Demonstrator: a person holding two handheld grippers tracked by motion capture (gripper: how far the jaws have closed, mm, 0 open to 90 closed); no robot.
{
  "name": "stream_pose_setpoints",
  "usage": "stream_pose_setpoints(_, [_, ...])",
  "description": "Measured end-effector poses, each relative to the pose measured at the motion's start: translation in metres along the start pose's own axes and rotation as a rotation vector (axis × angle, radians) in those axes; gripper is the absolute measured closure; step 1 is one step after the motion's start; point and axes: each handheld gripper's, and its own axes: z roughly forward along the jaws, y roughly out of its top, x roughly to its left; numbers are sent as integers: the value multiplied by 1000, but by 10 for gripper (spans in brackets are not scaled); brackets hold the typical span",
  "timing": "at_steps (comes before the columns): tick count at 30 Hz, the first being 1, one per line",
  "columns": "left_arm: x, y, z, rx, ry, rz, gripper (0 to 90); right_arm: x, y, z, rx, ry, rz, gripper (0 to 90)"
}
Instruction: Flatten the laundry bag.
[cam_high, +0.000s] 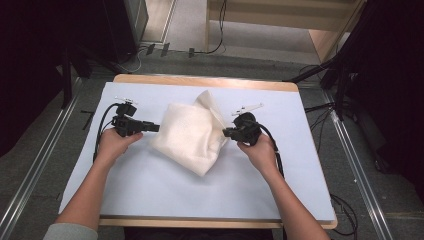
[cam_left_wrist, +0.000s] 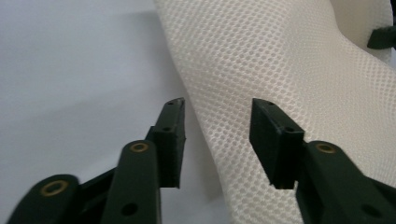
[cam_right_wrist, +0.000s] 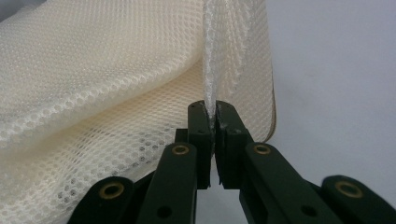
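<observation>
A cream mesh cloth (cam_high: 189, 136) lies folded over itself in the middle of the pale blue table cover (cam_high: 150, 185). My left gripper (cam_high: 156, 128) sits at the cloth's left edge. In the left gripper view its jaws stand apart over the mesh cloth (cam_left_wrist: 289, 70), and the left gripper (cam_left_wrist: 217, 140) presses on nothing. My right gripper (cam_high: 226, 132) is at the cloth's right side. The right gripper view has the right gripper (cam_right_wrist: 214, 140) pinched shut on a raised fold of the mesh cloth (cam_right_wrist: 93, 93), which stands up between the pads.
The table's wooden edge (cam_high: 205, 81) runs along the back. Dark stands and cables (cam_high: 325, 75) crowd the floor to the right, and a black cabinet (cam_high: 125, 25) stands at the back left. Both forearms come in from the bottom.
</observation>
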Motion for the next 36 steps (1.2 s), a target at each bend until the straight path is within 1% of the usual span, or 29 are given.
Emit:
stream_pose_setpoints(1, [-2,1,5,9,-3,9,449,1,0,0,1,-6,-2,880])
stream_pose_setpoints(2, [-1,1,8,14,-5,9,406,2,0,1,4,-7,-2,880])
stream_pose_setpoints(3, [-1,1,11,16,-8,1,366,2,-1,1,-2,-8,-15,879])
stream_pose_setpoints(5, [1,2,16,16,-16,-8,337,2,-2,2,-1,-7,-16,880])
stream_pose_setpoints(6, [2,3,18,13,-21,-16,308,3,-2,1,2,-9,-10,879])
stream_pose_setpoints(7, [2,4,20,10,-30,-21,301,2,-3,1,1,-9,-9,879])
stream_pose_setpoints(9, [1,7,22,12,-32,-5,299,2,-4,2,-1,-8,-8,879])
stream_pose_setpoints(10, [0,8,23,10,-43,-4,298,3,-5,2,1,-9,-8,879])
stream_pose_setpoints(11, [0,8,25,0,-61,-12,297,2,-6,3,-1,-6,-11,878])
stream_pose_setpoints(12, [0,8,25,0,-61,-12,285,2,-6,3,-1,-6,-11,878])
stream_pose_setpoints(13, [1,9,28,-7,-100,-46,283,3,-7,3,0,-5,-7,878])
stream_pose_setpoints(14, [1,9,30,2,-119,-54,284,3,-7,4,-1,-5,-11,878])
stream_pose_setpoints(15, [0,9,32,15,-121,-55,286,3,-8,4,2,-5,-11,878])
stream_pose_setpoints(16, [-2,10,34,29,-115,-40,302,4,-8,4,2,-6,-9,878])
stream_pose_setpoints(18, [-6,10,36,49,-112,-14,369,5,-9,5,2,-6,-12,878])
stream_pose_setpoints(19, [-8,11,37,59,-115,-8,430,5,-10,5,5,-9,-15,878])
stream_pose_setpoints(21, [-13,12,37,78,-85,15,534,6,-11,6,6,-12,-18,878])
stream_pose_setpoints(22, [-14,13,37,81,-86,22,588,6,-11,6,6,-13,-20,878])
stream_pose_setpoints(24, [-15,13,36,78,-91,20,694,6,-11,6,11,-17,-16,878])
stream_pose_setpoints(25, [-17,14,34,74,-102,29,739,5,-12,6,10,-17,-15,878])
stream_pose_setpoints(26, [-17,14,34,74,-102,29,781,5,-12,6,7,-17,-17,879])
stream_pose_setpoints(27, [-20,15,30,66,-102,49,815,4,-12,5,7,-18,-11,879])
stream_pose_setpoints(28, [-20,16,28,58,-107,57,835,4,-12,4,4,-19,-12,878])
stream_pose_setpoints(29, [-21,16,25,54,-108,57,846,3,-11,3,0,-24,-15,879])
stream_pose_setpoints(30, [-21,17,22,54,-106,61,854,2,-11,1,-1,-26,-13,879])
stream_pose_setpoints(31, [-21,17,19,50,-95,68,858,1,-11,0,-6,-30,-17,879])
stream_pose_setpoints(33, [-18,16,12,46,-92,66,862,-2,-12,-4,-12,-36,-6,880])
stream_pose_setpoints(34, [-18,16,12,46,-92,66,862,-4,-12,-7,-19,-39,-1,880])
stream_pose_setpoints(36, [-14,14,1,19,-89,56,862,-8,-13,-11,-28,-42,8,880])
